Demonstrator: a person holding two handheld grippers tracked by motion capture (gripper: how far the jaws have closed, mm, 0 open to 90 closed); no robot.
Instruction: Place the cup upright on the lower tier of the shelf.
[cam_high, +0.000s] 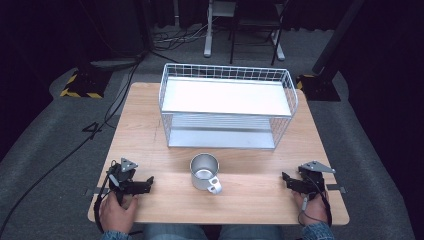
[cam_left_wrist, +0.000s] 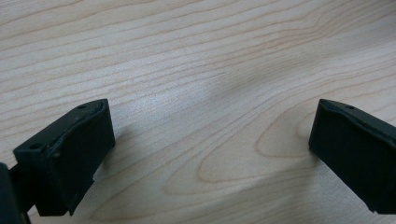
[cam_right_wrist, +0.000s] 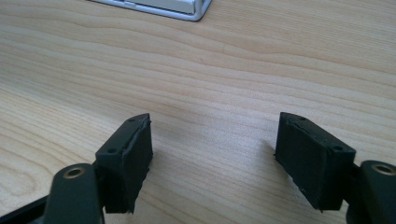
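A metal mug (cam_high: 205, 171) with a handle toward the front right stands upright on the wooden table (cam_high: 150, 135), in front of the wire rack. My left gripper (cam_high: 148, 183) rests near the table's front left, its jaws pointing right toward the mug, well apart from it. In the left gripper view it (cam_left_wrist: 210, 140) stands open over bare wood. My right gripper (cam_high: 285, 179) lies near the front right, jaws pointing left toward the mug. Its jaws (cam_right_wrist: 212, 144) stand open with nothing between them.
A white wire rack (cam_high: 227, 105) with two shelves occupies the back half of the table; a corner of its base (cam_right_wrist: 187, 9) shows in the right gripper view. Cables and stands lie on the floor beyond the table.
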